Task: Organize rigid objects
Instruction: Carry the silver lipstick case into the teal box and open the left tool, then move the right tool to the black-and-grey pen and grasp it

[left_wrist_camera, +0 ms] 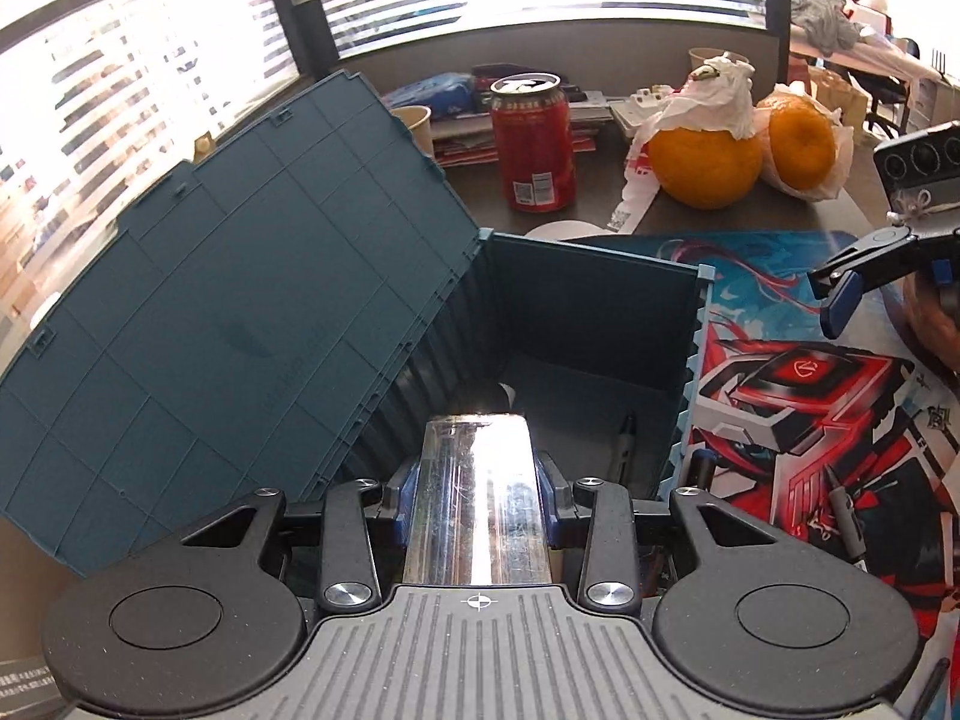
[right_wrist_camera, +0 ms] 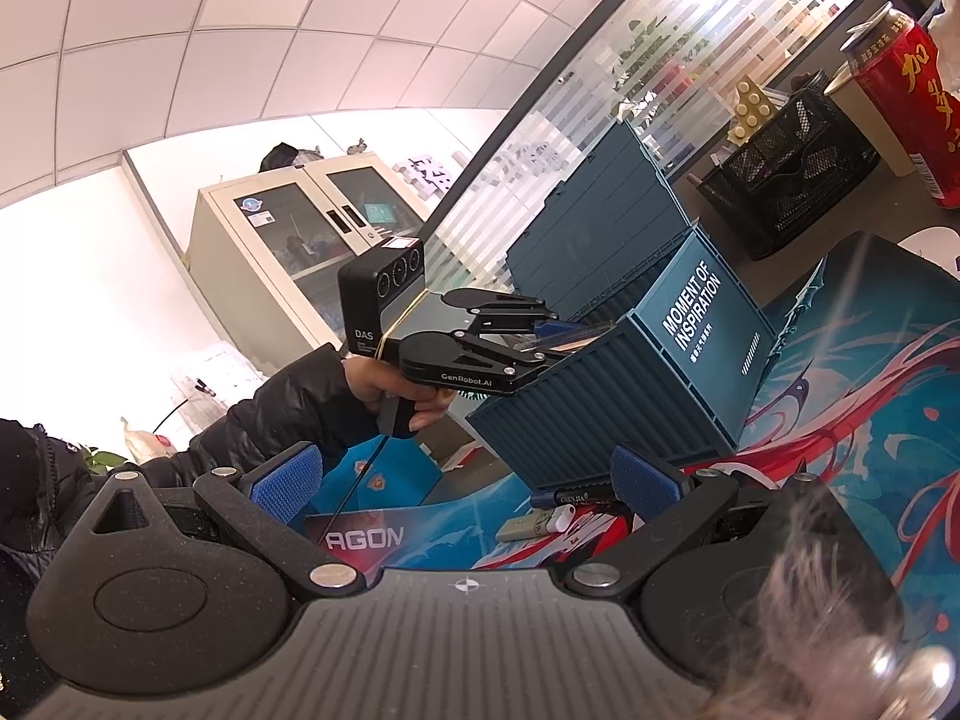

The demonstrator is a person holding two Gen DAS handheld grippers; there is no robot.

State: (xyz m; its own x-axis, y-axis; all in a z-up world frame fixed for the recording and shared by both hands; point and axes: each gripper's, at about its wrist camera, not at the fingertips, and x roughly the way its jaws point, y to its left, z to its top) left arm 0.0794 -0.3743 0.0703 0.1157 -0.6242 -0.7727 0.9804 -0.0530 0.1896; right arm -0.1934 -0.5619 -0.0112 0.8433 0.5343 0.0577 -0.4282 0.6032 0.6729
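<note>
A clear, shiny rectangular case [left_wrist_camera: 474, 456] is clamped between the blue pads of my left gripper [left_wrist_camera: 478, 495], which tilts down over the open teal storage box [left_wrist_camera: 594, 300]. A dark pen [left_wrist_camera: 624, 447] lies on the box floor. From the right wrist view, a hand holds the left gripper [right_wrist_camera: 543, 342] at the box's [right_wrist_camera: 690, 360] top edge. My right gripper [right_wrist_camera: 467, 480] stands open with nothing between its pads, low over the printed mat [right_wrist_camera: 840, 450]. Just ahead of it lie a black marker [right_wrist_camera: 576, 498] and a small pale green and white item [right_wrist_camera: 534, 525].
The box's lid [left_wrist_camera: 240, 324] leans open to the left. Behind the box stand a red can [left_wrist_camera: 534, 144], two oranges [left_wrist_camera: 702, 162] in wrappers and stacked papers. A black mesh basket [right_wrist_camera: 792, 162] sits beyond the box. Another pen [left_wrist_camera: 846, 510] lies on the mat.
</note>
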